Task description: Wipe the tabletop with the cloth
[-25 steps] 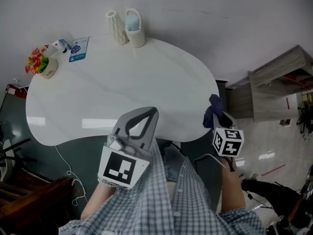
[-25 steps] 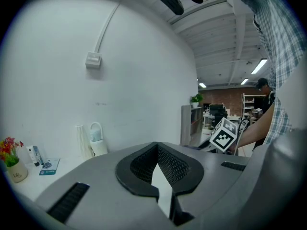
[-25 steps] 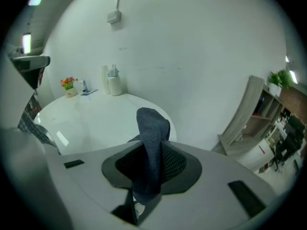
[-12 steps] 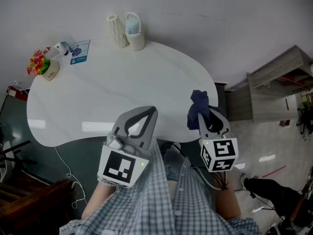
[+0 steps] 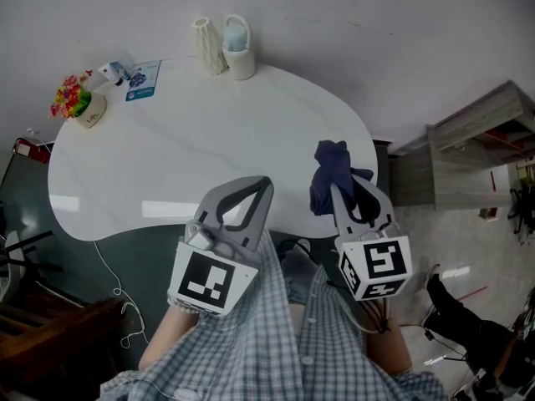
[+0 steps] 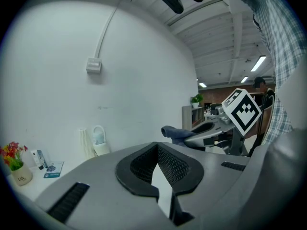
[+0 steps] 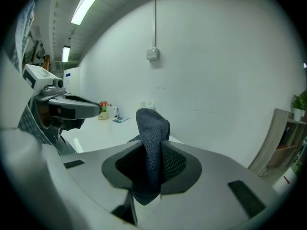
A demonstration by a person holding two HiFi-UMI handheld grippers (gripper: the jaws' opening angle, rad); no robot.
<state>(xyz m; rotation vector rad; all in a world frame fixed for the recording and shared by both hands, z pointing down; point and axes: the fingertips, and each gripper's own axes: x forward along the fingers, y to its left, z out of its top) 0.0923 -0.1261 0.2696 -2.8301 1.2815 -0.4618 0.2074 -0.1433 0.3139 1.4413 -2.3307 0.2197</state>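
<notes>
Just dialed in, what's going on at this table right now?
A person holds a gripper in each hand at the near edge of the white table. The right gripper is shut on a dark blue cloth, held by the table's right end. The left gripper is shut and empty, near the person's body. Wiping doesn't look started yet.

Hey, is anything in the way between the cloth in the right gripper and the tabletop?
Nothing visible. The cloth, clamped in the right gripper, hangs over the bare right end of the tabletop; the vases and flower pot sit along the far edge.
</notes>
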